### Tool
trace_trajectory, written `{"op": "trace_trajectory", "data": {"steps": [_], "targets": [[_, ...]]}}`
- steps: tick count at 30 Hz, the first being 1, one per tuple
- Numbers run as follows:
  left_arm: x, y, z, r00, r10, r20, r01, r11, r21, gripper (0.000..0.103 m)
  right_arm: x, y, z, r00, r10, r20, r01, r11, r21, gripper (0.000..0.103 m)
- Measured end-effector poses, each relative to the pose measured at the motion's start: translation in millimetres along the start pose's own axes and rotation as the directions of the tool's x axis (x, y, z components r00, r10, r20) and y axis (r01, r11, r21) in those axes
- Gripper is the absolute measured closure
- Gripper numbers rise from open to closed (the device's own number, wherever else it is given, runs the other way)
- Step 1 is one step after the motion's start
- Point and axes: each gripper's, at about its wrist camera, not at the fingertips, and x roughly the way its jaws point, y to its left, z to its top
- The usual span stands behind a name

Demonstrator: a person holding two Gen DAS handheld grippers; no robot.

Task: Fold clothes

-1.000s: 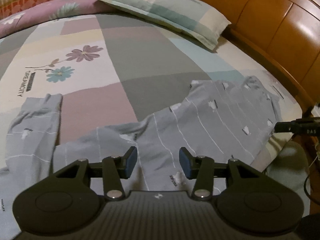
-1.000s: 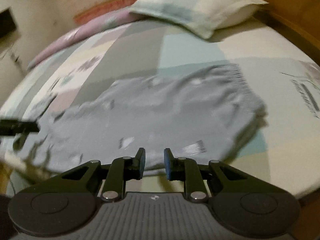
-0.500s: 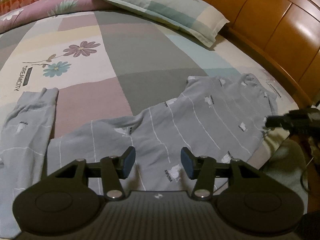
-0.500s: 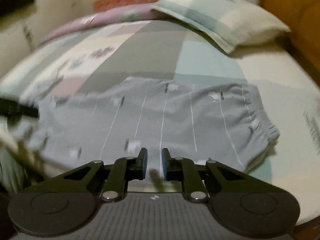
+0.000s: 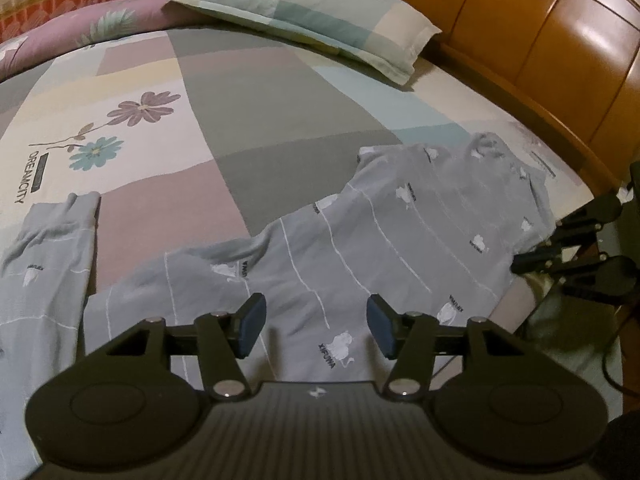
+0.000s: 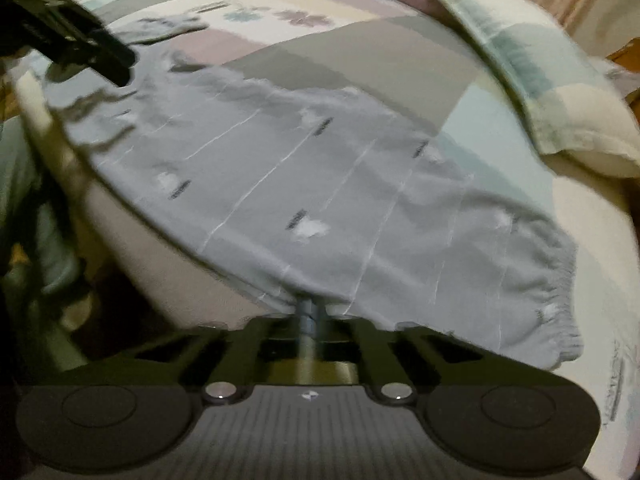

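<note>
Spread flat across the patchwork bed [image 5: 256, 92]: grey pyjama trousers [image 5: 400, 232], printed with thin white lines and small white cats, lying near the front edge of the mattress. Reaching toward the wooden headboard [image 5: 560, 40] with the elastic waistband [image 6: 560, 280], and toward the far left with one leg [image 5: 44, 256]. Hovering just above the cloth near the crotch, the left hand-held gripper [image 5: 313, 326], blue pads set wide apart with nothing between them. Pressed together on the near hem of the trousers, close to the waistband, the right hand-held gripper [image 6: 308, 314], a pinch of grey fabric caught between its fingers at the mattress edge. Seen again from the left wrist view at the right border, that same right hand-held gripper, dark and low beside the garment. Resting at the head of the bed, well apart from the trousers, a checked pillow [image 5: 312, 12]. Blurred throughout, the right wrist view.
</note>
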Motion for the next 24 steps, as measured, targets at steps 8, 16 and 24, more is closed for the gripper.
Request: {"op": "trace_trajectory", "data": {"steps": [8, 16, 24], "targets": [[2.5, -4.4, -0.3, 1.0, 0.001, -0.01, -0.001, 0.999, 0.038, 0.047, -23.0, 6.6, -3.6, 0.998, -0.063, 0.029, 0.066, 0.993, -0.098, 0.09], [9.6, -6.9, 0.7, 1.0, -0.001, -0.018, 0.002, 0.999, 0.051, 0.043, -4.6, -14.5, -4.7, 0.998, -0.05, -0.04, 0.052, 0.998, 0.047, 0.086], [14.1, -13.4, 5.4, 1.0, -0.01, -0.001, 0.01, 0.997, 0.071, 0.043, -39.1, -96.7, -48.6, 0.985, -0.145, 0.091, 0.058, 0.782, 0.621, 0.06]]}}
